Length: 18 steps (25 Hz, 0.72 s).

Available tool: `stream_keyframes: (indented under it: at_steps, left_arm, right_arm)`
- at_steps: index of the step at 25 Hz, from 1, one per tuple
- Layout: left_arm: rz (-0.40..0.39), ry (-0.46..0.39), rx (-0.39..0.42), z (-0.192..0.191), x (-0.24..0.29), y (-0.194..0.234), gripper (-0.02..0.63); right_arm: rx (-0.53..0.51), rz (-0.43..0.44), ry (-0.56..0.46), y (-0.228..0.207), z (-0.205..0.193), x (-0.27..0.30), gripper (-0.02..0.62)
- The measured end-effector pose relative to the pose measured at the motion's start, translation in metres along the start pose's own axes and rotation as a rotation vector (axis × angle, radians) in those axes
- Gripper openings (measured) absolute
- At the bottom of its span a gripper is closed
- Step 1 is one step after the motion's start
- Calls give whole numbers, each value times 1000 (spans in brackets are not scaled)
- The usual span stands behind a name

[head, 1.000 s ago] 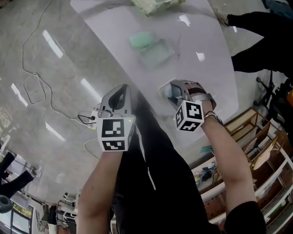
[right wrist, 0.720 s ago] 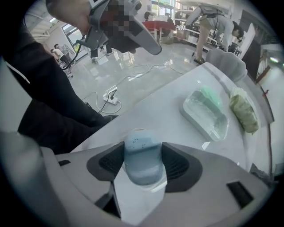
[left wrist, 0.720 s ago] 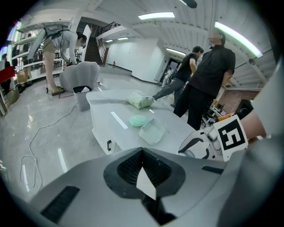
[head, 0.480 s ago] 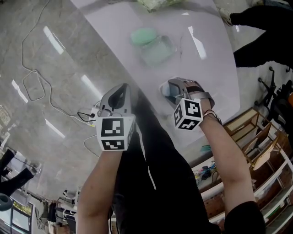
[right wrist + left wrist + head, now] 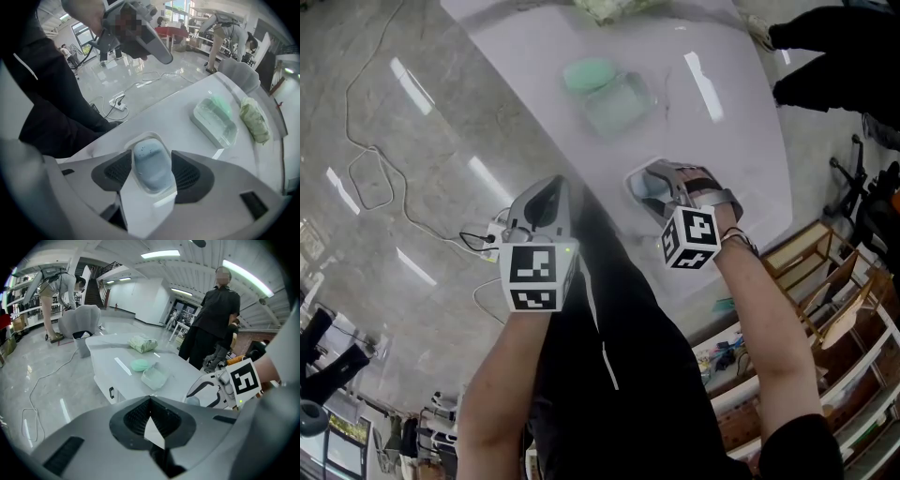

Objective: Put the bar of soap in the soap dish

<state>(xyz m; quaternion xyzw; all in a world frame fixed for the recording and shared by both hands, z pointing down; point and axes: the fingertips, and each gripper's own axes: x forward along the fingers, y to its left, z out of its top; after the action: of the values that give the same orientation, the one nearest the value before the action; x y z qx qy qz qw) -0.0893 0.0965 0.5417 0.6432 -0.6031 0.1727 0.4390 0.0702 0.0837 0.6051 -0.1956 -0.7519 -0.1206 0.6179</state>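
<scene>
Just off the left edge of the counter [image 5: 173, 117], the left tongs [image 5: 150, 400] hang pressed together, pinching nothing. At the near edge the right tongs [image 5: 151, 174] point steeply down, spread either side of the pale blue bar of soap [image 5: 149, 157]. The bar lies in a white-rimmed tray [image 5: 140, 138], and I can't see the pads pressing it. It looks beaded with drops, so I'd close squarely on its long sides, low down, then lift straight up. Mid-counter sits the clear soap dish [image 5: 214, 121], a green lid [image 5: 591, 73] just beside it. A green bundle [image 5: 254, 119] lies at the far end.
</scene>
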Motion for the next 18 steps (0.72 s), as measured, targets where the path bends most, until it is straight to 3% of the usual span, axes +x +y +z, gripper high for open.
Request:
stream_keyframes:
  at_steps: [3, 8, 14, 18]
  left_arm:
    - [2, -1, -2, -2, -2, -1, 8]
    - [-4, 1, 10, -1, -5, -5, 8]
    - [-13, 0, 25, 2, -3, -6, 8]
    - [-27, -4, 47, 6, -3, -15, 8]
  right_arm:
    - [48, 9, -20, 0, 0, -2, 268]
    - [225, -4, -113, -4, 7, -19, 150]
    - [498, -93, -254, -24, 13, -37, 29]
    - [651, -203, -353, -44, 13, -58, 14]
